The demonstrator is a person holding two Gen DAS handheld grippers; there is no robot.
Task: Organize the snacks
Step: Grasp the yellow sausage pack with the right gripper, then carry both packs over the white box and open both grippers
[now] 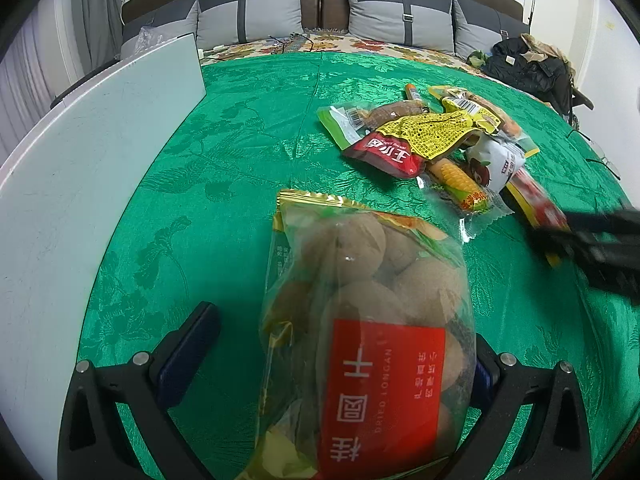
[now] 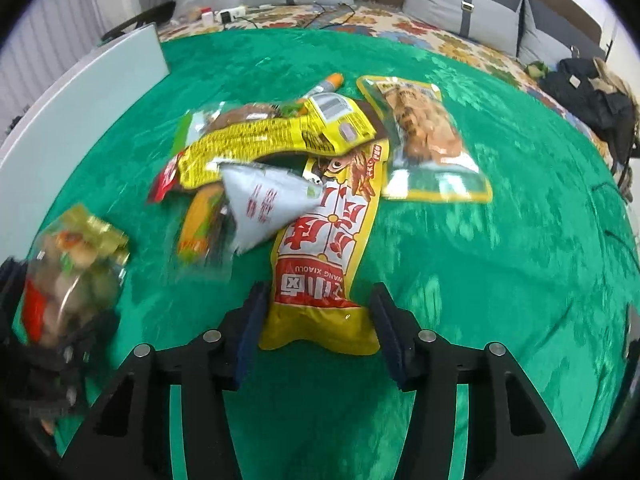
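Observation:
A clear bag of dried longans (image 1: 360, 288) with a red label lies between the fingers of my left gripper (image 1: 344, 328). It leans against the right finger; the left pad (image 1: 188, 356) stands apart from it, so the jaws are open. My right gripper (image 2: 320, 292) has its pads against both sides of a long yellow and red snack packet (image 2: 320, 248) on the green bedspread (image 2: 460, 280). The other end of that packet runs under a pile: a white pouch (image 2: 264, 204), a yellow packet (image 2: 272, 140), a corn snack (image 2: 200, 220) and a yellow-edged clear packet (image 2: 424, 136).
A white board (image 1: 100, 160) lies along the left edge of the bed. Grey pillows (image 1: 248, 12) line the headboard. A dark jacket (image 1: 528, 64) sits at the far right, a power strip (image 2: 232, 14) and cables at the far end. Green cloth shows between the bag and the board.

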